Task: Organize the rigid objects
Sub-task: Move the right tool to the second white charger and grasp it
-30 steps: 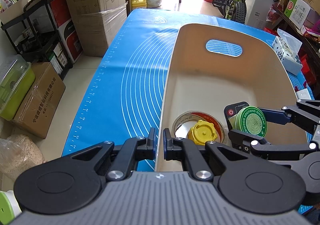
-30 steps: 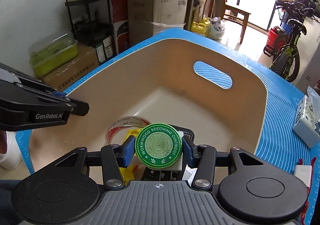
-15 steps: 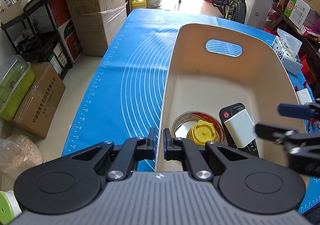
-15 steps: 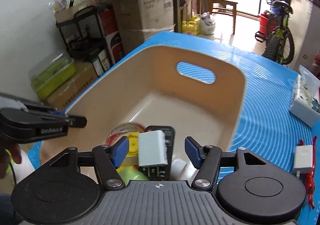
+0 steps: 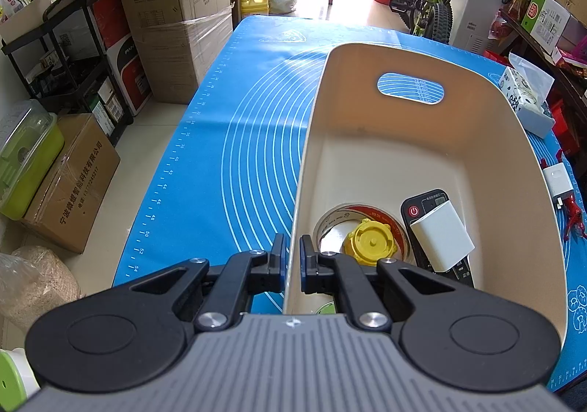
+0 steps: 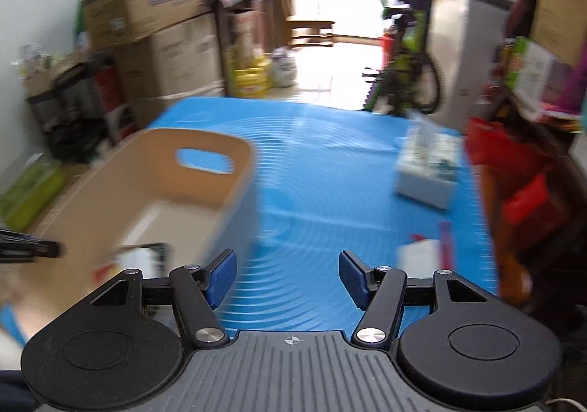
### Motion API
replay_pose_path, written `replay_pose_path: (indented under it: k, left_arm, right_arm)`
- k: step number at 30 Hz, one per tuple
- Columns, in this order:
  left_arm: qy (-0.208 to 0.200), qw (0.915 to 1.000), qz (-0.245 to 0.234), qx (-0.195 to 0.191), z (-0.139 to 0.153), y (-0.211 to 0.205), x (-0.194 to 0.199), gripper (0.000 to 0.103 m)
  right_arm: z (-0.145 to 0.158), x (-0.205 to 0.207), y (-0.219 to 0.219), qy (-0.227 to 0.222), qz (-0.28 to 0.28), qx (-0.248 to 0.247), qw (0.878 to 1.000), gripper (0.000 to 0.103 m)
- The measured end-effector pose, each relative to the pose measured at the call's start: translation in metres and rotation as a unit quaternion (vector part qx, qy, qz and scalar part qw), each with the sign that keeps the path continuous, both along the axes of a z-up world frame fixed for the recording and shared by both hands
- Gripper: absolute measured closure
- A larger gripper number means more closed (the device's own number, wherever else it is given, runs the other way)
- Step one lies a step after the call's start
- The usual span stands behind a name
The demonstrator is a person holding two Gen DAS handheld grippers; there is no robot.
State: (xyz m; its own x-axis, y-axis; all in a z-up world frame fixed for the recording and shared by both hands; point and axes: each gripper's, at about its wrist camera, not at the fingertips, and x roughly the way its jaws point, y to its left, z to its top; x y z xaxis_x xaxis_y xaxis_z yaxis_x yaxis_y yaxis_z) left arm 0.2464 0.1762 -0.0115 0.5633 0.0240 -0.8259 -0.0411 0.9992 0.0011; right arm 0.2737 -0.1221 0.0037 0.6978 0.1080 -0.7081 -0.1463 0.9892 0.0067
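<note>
A cream bin [image 5: 422,56] stands on the blue mat [image 5: 249,118]. My left gripper [image 5: 292,258] is shut on the bin's near left wall, one finger on each side. Inside lie a tape roll [image 5: 381,215], a yellow cap [image 5: 370,241], a black remote [image 5: 422,204], a white adapter [image 5: 440,241] and a sliver of the green ointment tin [image 5: 326,307]. The right wrist view is blurred. There my right gripper [image 6: 288,274] stands open and empty over the mat [image 6: 330,199], to the right of the bin [image 6: 205,144]. A second white adapter [image 6: 418,258] lies ahead of it on the right.
A tissue pack [image 5: 528,100] sits at the mat's far right, with a white adapter [image 5: 557,184] and a red object [image 5: 572,221] nearer. Cardboard boxes [image 5: 183,8] and a black rack [image 5: 69,56] stand left of the table. A bicycle [image 5: 429,1] is beyond.
My right gripper let go of the green tin in the bin, opened wide, then swung right out of the bin and over the mat. The left gripper kept its hold on the bin wall.
</note>
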Motion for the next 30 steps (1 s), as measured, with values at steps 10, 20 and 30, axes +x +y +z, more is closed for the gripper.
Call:
replay_pose_path:
  k: [10,20,30]
  left_arm:
    - [0.000,1.0000,0.000,0.001,0.000,0.000,0.000,0.094]
    - [0.001,1.0000,0.000,0.005,-0.002,0.001,0.001,0.094]
    - [0.001,1.0000,-0.001,0.009,-0.002,0.000,0.001,0.094]
  right_arm:
    - [-0.047,0.007,-0.060,0.016,-0.073,-0.029,0.997,0.034]
    - [-0.084,0.047,-0.055,0.021,-0.067,-0.088,0.994,0.034]
    - [-0.115,0.078,-0.044,0.039,-0.064,-0.139,0.987,0.034]
